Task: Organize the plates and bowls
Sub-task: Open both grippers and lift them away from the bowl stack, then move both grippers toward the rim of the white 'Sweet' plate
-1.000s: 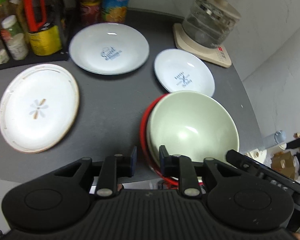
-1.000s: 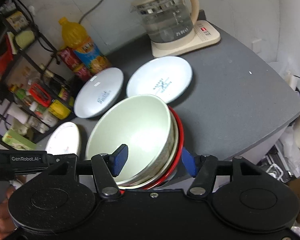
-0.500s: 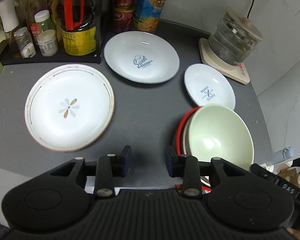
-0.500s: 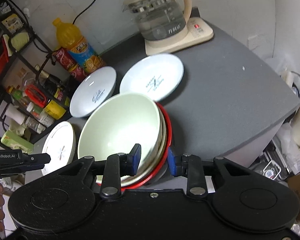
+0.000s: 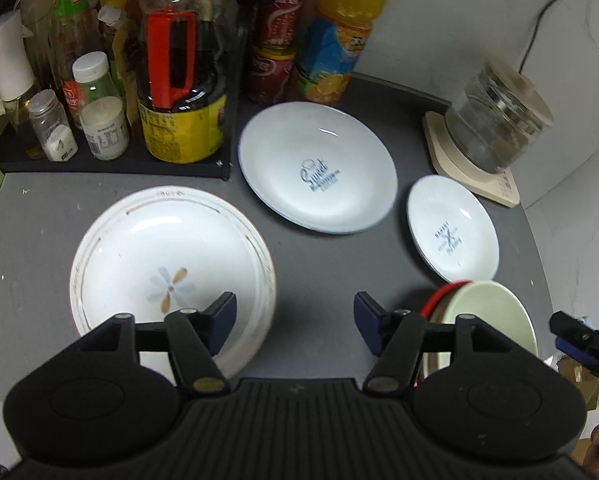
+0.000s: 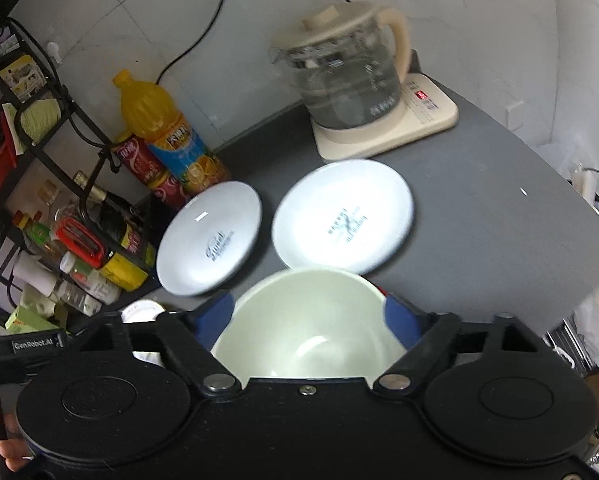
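A pale green bowl tops a stack with a red-rimmed bowl at the table's near right. My right gripper is open, and its blue pads stand on either side of the green bowl's rim. My left gripper is open and holds nothing, hovering over the grey table beside a white flower-patterned plate. Farther back lie a large pale blue plate and a smaller one.
A glass kettle on its cream base stands at the back right. An orange juice bottle, red cans and a rack of condiment bottles line the back left. The table's curved edge drops off on the right.
Both grippers have opened wide. The left one has swung left from the bowl stack toward the flower plate. The right one has let go of the bowl rim and moved closer over it.
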Motion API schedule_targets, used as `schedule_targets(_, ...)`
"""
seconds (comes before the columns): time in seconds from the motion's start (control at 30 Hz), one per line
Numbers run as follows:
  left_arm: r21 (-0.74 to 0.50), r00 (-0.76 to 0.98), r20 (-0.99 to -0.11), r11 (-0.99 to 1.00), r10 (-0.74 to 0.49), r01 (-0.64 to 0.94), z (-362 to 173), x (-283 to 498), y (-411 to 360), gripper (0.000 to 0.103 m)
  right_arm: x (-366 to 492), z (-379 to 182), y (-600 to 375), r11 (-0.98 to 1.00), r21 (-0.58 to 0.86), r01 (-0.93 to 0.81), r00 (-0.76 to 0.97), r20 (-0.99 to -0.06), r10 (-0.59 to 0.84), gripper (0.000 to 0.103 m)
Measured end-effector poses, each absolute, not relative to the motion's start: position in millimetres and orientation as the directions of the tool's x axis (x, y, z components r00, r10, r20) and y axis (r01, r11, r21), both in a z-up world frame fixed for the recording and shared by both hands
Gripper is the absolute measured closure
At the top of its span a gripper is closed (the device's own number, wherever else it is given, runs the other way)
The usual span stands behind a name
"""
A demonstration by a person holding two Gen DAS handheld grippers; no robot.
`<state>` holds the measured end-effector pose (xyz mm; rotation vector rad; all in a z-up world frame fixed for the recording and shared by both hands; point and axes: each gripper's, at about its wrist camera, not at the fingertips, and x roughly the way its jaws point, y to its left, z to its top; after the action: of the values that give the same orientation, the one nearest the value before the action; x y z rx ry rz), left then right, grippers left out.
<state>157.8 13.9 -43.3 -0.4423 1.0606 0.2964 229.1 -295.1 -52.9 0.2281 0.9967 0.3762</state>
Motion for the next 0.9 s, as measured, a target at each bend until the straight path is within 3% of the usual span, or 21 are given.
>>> schedule_targets(0.07, -0.201, 0.460, -0.887, 0.872, 0.030, -0.445, -45, 162, 24, 0.035, 234, -51, -283, 0.914, 0.349, -0.207, 0.488, -0.773, 0.406, 0.009)
schedule_targets(0.43, -0.198, 0.441, -0.897, 0.876, 0.018, -0.439, -62, 181, 68, 0.034, 256, -59, -215, 0.917, 0.304, -0.260, 0.449, -0.803, 0.393, 0.006)
schedule_targets(0.77, -0.222, 0.472, -0.882, 0.889, -0.008, -0.400, -75, 205, 89, 0.034, 275, -76, -168, 0.916, 0.275, -0.292, 0.435, -0.815, 0.383, 0.006)
schedule_targets(0.9, -0.263, 0.499, -0.866, 0.874, -0.028, -0.408, -87, 218, 97, 0.035, 290, -86, -156, 0.918, 0.281, -0.280, 0.420, -0.824, 0.380, 0.013)
